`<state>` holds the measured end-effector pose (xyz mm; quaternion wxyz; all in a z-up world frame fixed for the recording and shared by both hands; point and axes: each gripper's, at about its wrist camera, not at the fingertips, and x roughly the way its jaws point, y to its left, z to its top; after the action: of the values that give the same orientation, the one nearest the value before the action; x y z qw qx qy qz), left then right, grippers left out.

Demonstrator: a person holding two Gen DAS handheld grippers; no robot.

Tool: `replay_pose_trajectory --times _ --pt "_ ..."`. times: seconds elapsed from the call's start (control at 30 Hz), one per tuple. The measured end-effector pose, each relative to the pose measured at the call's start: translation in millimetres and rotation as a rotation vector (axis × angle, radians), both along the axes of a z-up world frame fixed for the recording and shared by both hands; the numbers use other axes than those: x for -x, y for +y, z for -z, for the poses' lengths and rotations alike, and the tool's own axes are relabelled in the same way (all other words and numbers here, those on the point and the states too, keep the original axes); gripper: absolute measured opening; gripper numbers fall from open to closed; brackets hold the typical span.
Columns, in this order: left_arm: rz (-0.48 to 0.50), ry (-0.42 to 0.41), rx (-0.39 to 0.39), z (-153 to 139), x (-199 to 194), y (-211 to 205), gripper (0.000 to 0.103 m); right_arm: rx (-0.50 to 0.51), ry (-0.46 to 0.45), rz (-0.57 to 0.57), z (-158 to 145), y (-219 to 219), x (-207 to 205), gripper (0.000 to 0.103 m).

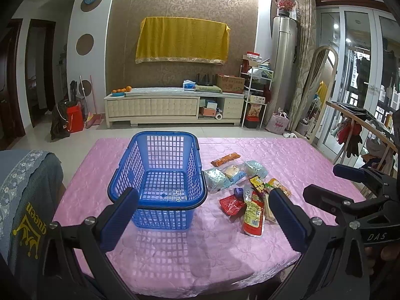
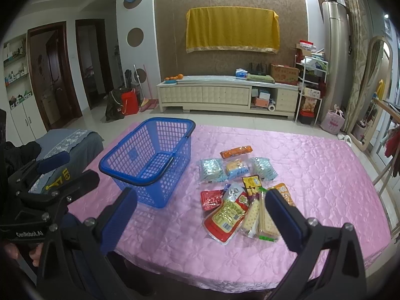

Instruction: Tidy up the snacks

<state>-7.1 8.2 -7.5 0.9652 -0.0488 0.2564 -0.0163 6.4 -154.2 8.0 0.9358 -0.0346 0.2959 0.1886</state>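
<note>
An empty blue plastic basket [image 1: 160, 175] stands on the pink tablecloth; it also shows in the right wrist view [image 2: 150, 160]. A pile of snack packets [image 1: 247, 187] lies to its right, with a large red pouch [image 2: 225, 221], cracker packs [image 2: 260, 221], two silver-blue packets [image 2: 211, 170] and an orange packet [image 2: 236, 152]. My left gripper [image 1: 202, 215] is open and empty, above the table's near side, in front of the basket. My right gripper [image 2: 202, 215] is open and empty, near the front of the pile. Each gripper shows at the other view's edge.
The pink-covered table [image 2: 312, 165] fills the foreground. A chair with a grey cover [image 1: 27, 190] stands at the table's left. A wooden chair back [image 1: 362, 130] and clothes rack are at the right. A TV cabinet [image 1: 175, 107] stands far behind.
</note>
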Motion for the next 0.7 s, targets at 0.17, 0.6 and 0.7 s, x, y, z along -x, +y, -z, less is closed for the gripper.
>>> replay_pose_trajectory --times 0.17,0.6,0.7 --pt "0.000 0.003 0.006 2 1 0 0.103 0.006 -0.005 0.000 0 0 1 0.103" --pt "0.014 0.002 -0.002 -5 -4 -5 0.103 0.002 0.001 -0.007 -7 -1 -2 0.103" --pt "0.029 0.000 -0.013 -11 -13 -9 0.103 0.007 0.006 -0.005 -12 -4 -10 0.103"
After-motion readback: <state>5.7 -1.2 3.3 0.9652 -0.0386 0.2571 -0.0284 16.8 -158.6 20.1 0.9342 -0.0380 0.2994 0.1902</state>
